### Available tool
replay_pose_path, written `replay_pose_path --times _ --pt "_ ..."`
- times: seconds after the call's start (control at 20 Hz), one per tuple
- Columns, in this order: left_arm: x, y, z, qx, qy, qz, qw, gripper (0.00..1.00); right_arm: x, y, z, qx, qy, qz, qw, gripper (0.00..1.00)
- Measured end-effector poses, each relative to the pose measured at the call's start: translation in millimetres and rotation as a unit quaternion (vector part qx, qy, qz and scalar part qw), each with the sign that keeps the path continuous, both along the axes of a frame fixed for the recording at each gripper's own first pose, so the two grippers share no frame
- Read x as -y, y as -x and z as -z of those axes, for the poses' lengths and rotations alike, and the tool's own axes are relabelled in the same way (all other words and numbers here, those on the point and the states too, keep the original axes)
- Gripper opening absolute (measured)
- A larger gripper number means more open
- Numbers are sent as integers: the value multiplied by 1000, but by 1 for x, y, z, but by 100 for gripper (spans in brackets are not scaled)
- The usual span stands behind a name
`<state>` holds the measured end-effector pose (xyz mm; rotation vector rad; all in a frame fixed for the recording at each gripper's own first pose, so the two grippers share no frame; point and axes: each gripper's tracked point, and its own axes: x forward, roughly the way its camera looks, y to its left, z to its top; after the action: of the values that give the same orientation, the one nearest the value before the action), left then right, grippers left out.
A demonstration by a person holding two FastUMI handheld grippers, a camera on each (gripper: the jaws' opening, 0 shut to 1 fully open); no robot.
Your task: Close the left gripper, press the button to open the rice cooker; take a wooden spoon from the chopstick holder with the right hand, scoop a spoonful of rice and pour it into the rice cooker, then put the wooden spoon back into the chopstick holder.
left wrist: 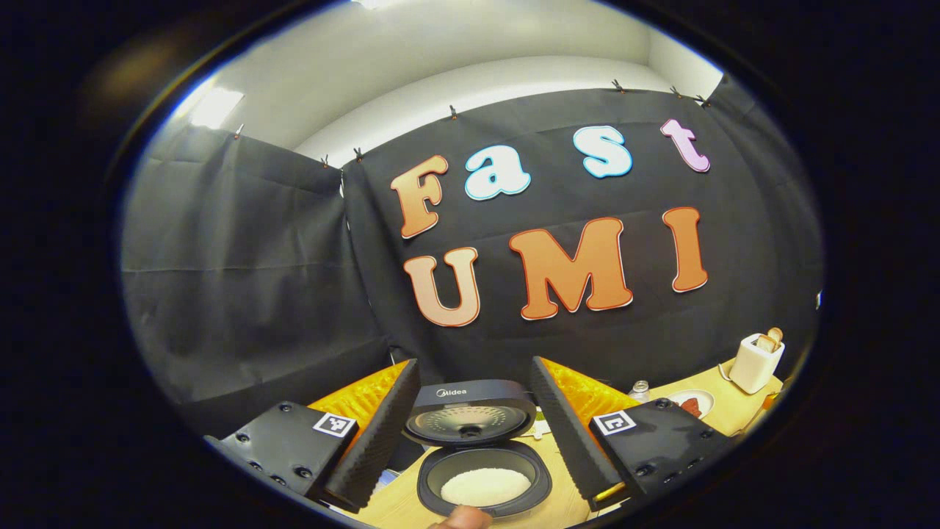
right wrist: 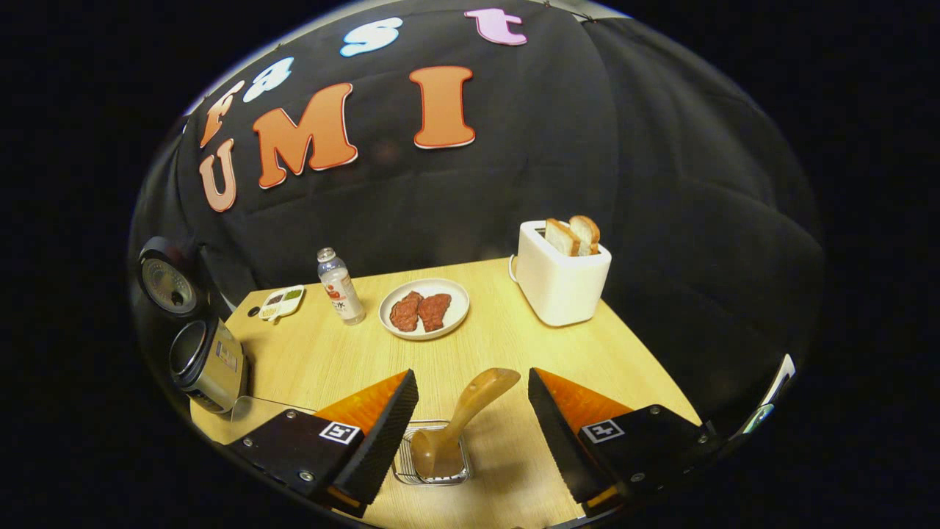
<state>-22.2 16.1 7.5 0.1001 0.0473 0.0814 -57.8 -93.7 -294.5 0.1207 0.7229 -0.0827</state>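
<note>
The left gripper (left wrist: 475, 426) hovers with jaws spread over the dark round rice cooker (left wrist: 483, 481), its lid up and white rice (left wrist: 485, 486) inside. The right gripper (right wrist: 473, 433) hangs with jaws spread, apart from the pale wooden spoon (right wrist: 461, 422) leaning in the wire chopstick holder (right wrist: 432, 477) on the light wooden desk (right wrist: 507, 345). Black cloth walls the booth.

rice cooker (right wrist: 200, 353) cut off at left edge, chopstick holder (right wrist: 432, 455) base hidden, seasoning tray (right wrist: 282, 302) contents too small
</note>
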Motion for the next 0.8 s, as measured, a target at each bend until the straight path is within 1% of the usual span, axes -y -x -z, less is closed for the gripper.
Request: replay_pose_path --times 0.1,0.2,0.3,0.35,0.4,0.45,0.5,0.55,0.65,0.75,0.8 --pt "8 12 1 0 19 -2 1000 99 0 2 16 -26 -3 -16 1000 94" --pt "15 22 8 -9 31 -4 999 99 -1 0 25 -38 -30 -20 999 92" --pt "16 33 13 -14 28 -13 999 98 -8 -1 40 -56 -65 -19 996 86" --pt "19 36 11 -16 32 -13 999 98 -12 1 48 -67 -76 -23 995 77" --pt "27 40 11 -19 42 -7 999 97 -15 2 54 -73 -79 -27 994 72" --pt "33 43 9 -20 51 -4 998 97 -15 0 58 -75 -79 -27 994 65" --pt "32 44 8 -20 55 -5 998 97 -16 -2 62 -75 -83 -26 993 55" --pt "32 44 6 -18 57 -7 998 97 -20 -3 62 -73 -94 -24 993 48" --pt "36 44 5 -16 65 -7 998 98 -26 0 65 -84 -118 -8 989 30" --pt "51 43 8 -22 85 13 996 97 -32 1 64 -84 -141 3 986 18" --pt "57 42 12 -25 88 21 996 97 -34 3 63 -86 -146 4 986 16"
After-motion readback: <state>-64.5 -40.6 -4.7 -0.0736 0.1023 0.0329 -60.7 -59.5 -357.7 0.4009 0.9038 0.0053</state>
